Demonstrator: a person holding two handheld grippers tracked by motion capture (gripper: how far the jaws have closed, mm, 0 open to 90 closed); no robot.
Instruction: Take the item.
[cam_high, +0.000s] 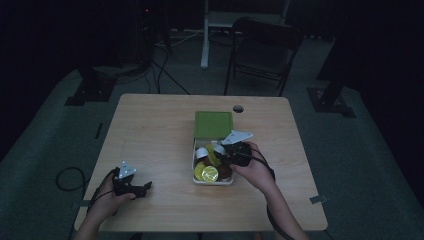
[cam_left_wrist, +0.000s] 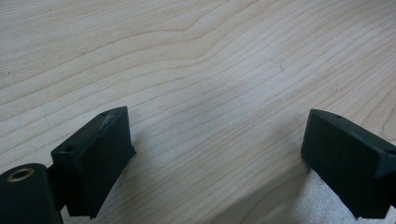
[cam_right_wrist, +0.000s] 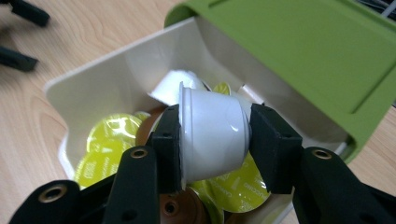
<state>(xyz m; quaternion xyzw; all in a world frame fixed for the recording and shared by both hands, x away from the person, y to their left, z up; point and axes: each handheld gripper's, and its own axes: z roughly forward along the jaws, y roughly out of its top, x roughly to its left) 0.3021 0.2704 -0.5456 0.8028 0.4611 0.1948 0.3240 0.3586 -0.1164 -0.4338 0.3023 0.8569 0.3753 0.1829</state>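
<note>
My left gripper (cam_high: 145, 188) rests near the table's (cam_high: 150, 130) front left corner, jaws spread wide with nothing but bare wood between them, well apart from everything else. Moving right, the white box (cam_high: 194, 155) sits toward the middle of the table, its green lid (cam_high: 214, 123) tipped back on the far side. Inside it lie several coffee pods with yellow foil tops (cam_high: 209, 173) and brown ones. My right gripper (cam_right_wrist: 215, 135) is over the box, pinching a white pod (cam_right_wrist: 212, 135) by its sides, rim toward the left jaw, held just above the others.

The pod's wall looks smooth, tapered and glossy, so I judge it could squirt out of the pads if I squeeze harder or tilt my hand. The lid hangs close beside the right jaw; lifting carelessly could knock it shut or drag the light box across the table
</note>
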